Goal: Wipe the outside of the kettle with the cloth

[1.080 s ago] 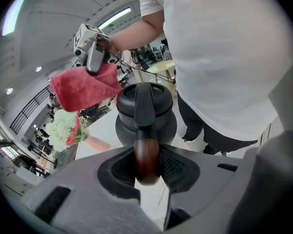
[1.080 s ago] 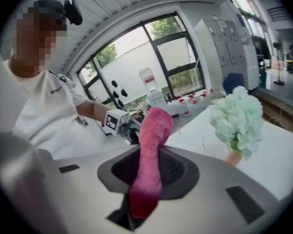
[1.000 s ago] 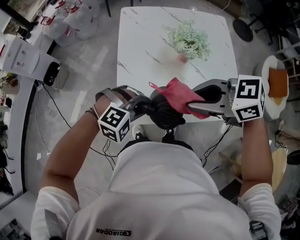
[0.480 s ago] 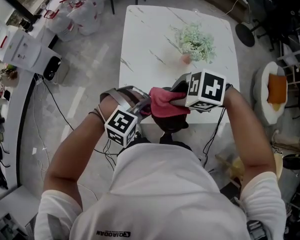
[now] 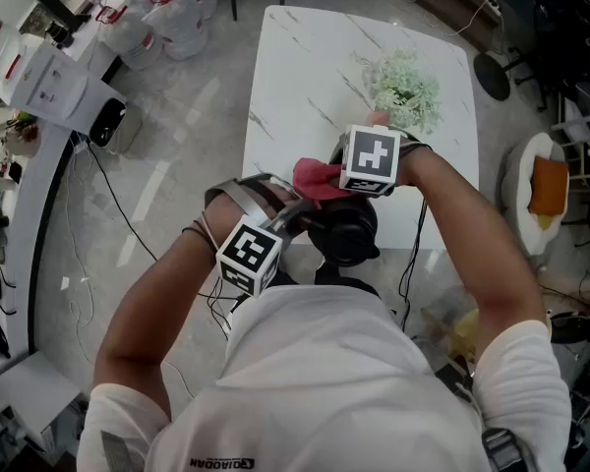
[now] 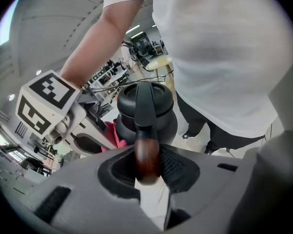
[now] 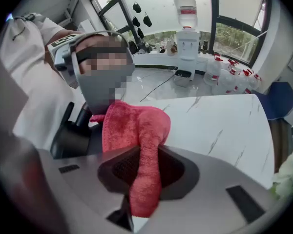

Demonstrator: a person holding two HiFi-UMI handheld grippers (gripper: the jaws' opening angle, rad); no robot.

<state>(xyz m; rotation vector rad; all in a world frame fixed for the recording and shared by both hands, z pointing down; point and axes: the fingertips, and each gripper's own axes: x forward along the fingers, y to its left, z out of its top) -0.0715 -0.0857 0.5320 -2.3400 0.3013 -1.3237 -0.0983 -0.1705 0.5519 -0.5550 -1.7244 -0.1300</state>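
cloth (image 7: pixel 132 126) in right gripper (image 7: pixel 145 173), against kettle (image 6: pixel 162 125)

Black kettle (image 5: pixel 346 232), pink cloth (image 7: pixel 136 130)

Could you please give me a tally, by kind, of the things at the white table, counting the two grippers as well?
black kettle with a brown wooden handle: 1
red terry cloth: 1
pale green potted plant: 1
grippers: 2, the left gripper and the right gripper
Total: 5
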